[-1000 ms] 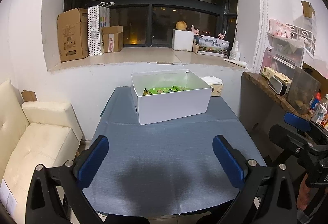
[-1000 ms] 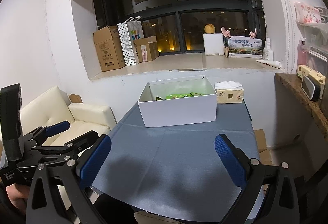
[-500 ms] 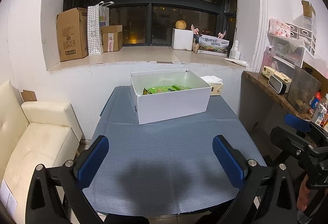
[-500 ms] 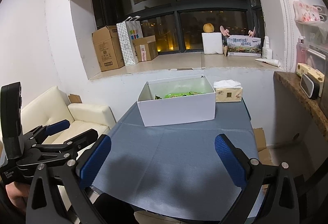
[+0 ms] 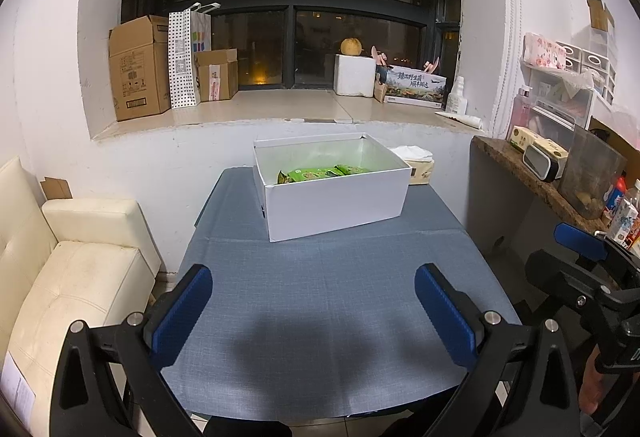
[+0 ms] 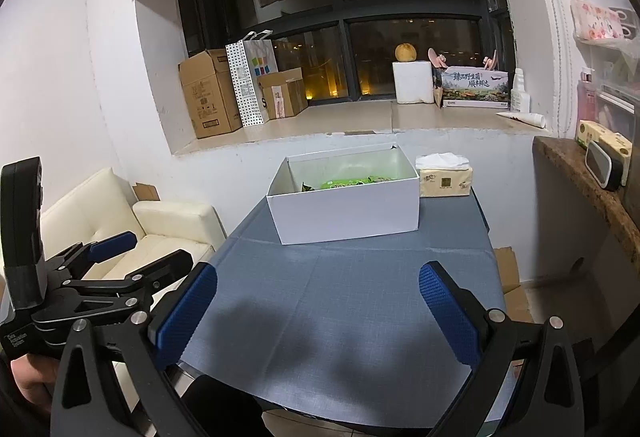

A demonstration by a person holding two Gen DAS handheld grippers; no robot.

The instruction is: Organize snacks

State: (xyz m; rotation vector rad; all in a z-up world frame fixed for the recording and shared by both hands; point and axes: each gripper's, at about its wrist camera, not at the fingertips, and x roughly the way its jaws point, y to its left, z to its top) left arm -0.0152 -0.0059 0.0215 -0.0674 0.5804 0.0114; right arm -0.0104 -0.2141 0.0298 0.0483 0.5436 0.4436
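A white open box [image 5: 336, 205] stands at the far end of the blue table [image 5: 320, 317]. Green snack packets [image 5: 320, 173] lie inside it, also seen in the right wrist view [image 6: 348, 182] in the same box [image 6: 348, 213]. My left gripper [image 5: 312, 313] is open and empty over the near part of the table. My right gripper [image 6: 316, 317] is open and empty too, beside it on the right. Each gripper shows at the edge of the other's view.
A tissue pack [image 6: 444, 181] sits right of the box. A cream sofa [image 5: 60, 277] is on the left. A stone counter [image 5: 560, 181] with small items runs along the right. Cardboard boxes [image 5: 138, 67] stand on the windowsill.
Both views have shifted very slightly; the box sits a touch further left in each. Both grippers remain open and empty.
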